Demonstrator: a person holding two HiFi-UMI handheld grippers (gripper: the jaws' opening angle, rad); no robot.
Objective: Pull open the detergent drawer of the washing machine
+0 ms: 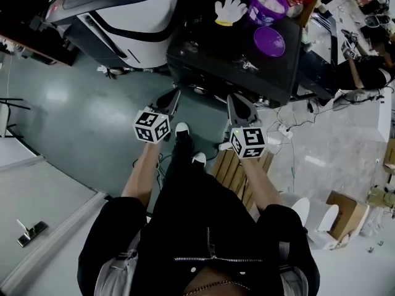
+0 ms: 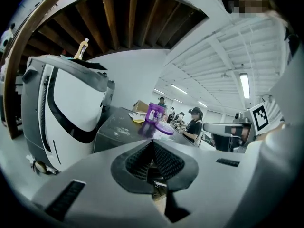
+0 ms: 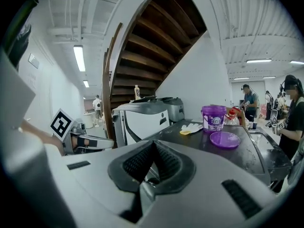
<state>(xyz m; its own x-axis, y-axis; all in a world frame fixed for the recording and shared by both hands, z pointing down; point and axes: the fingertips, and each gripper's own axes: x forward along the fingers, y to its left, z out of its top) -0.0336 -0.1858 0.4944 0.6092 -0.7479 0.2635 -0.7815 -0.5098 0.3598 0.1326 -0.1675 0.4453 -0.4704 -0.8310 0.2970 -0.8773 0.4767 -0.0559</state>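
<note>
both my grippers are pinched together on nothing: the left gripper (image 2: 152, 146) has its ribbed pads meeting in a closed v, and so does the right gripper (image 3: 153, 146). they hang side by side in front of the dark cabinet (image 1: 210, 54), well short of its face.

i cannot pick out the detergent drawer in any view. if the dark cabinet is the washing machine, i judge the drawer sits high on the front that faces me, which is in shadow from above.

such a drawer should be light, hollow plastic on short rails: stiff at the first tug, then easy. its smooth front would be slippery for my pads, so i would open one gripper, hook a jaw under the lip or recess at the front edge, and pull straight out without twisting.

the head view alone shows the cabinet top laid out: a white glove (image 1: 230, 10), a purple bucket (image 1: 267, 6) and a purple lid (image 1: 269, 41) at its far side, and wooden slats (image 1: 231, 168) on the floor near it. the left gripper view alone shows the cabinet's side face, plain and grey, with a white and black machine (image 2: 71, 113) beside it. the right gripper view adds a wooden staircase (image 3: 147, 37) rising behind it.
</note>
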